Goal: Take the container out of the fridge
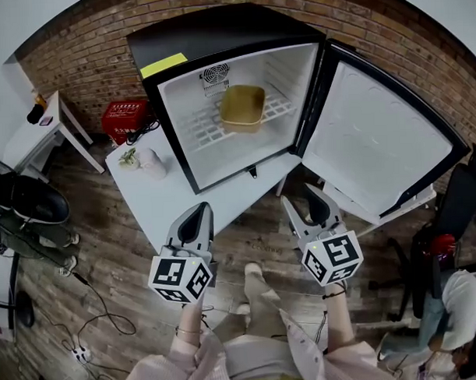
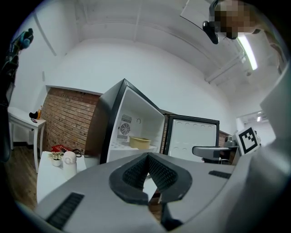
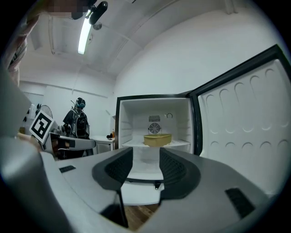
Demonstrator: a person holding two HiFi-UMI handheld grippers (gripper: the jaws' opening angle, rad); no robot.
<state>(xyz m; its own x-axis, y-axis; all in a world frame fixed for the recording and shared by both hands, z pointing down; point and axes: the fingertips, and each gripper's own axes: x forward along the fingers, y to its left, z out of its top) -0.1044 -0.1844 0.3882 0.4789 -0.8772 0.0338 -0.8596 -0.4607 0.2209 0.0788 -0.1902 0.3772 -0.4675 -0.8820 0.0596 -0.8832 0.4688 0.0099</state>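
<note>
Two grippers held low, side by side, well short of the fridge, neither carrying anything. Left gripper: fingers pressed together at the tips, nothing between them, so seemingly parked as the spare. Right gripper: fingers parted by a moderate gap, empty, aimed straight into the cavity, likely readied as the one to take hold. Container, a yellow open tub, sitting on the wire shelf toward the back of the fridge, just below the fan grille, untouched and alone there. Door swung wide to the right, leaving the whole opening free for a straight reach. Fridge standing on a white table, with a small white bottle and a tiny potted plant beside its left wall, clear of the path. Judged as the approach stage: nothing grasped, both grippers well apart from the tub. Probably calls for a pinch on the near rim, given a tub seemingly broader than the present gap; shelf wires a likely snag if dragged rather than lifted.
</note>
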